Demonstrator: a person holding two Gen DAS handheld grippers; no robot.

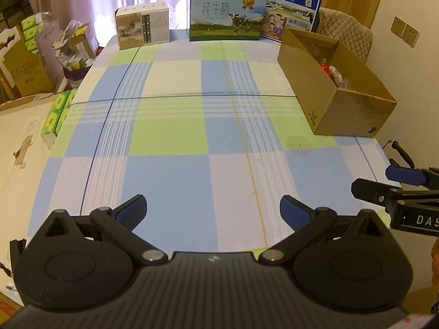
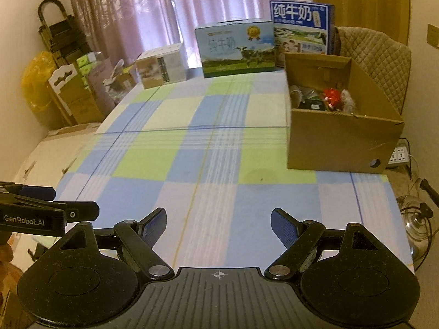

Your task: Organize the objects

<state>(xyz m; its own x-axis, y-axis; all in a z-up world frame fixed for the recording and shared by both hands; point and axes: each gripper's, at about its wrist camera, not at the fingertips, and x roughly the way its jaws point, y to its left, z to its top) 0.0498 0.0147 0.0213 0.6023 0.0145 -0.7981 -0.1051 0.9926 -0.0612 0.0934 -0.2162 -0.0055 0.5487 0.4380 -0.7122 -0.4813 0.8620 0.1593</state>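
An open brown cardboard box (image 1: 354, 109) (image 2: 340, 142) stands at the table's right side. Inside it lie a red toy (image 2: 332, 99), a white fluffy item and other small things, partly hidden by its walls. My left gripper (image 1: 212, 208) is open and empty above the near edge of the checked tablecloth (image 1: 178, 126). My right gripper (image 2: 218, 220) is open and empty too, near the front edge, well short of the box. Each gripper shows at the side of the other's view: right gripper (image 1: 395, 181), left gripper (image 2: 46, 203).
Three cartons stand along the far edge: a beige one (image 1: 142, 26) (image 2: 162, 65), a blue-green milk carton (image 1: 227, 13) (image 2: 236, 49) and a blue milk carton (image 1: 290, 8) (image 2: 301, 30). A quilted chair (image 2: 373, 60) is behind the box. Boxes and bags crowd the floor at left (image 1: 30, 60). A power strip (image 2: 399, 156) lies at right.
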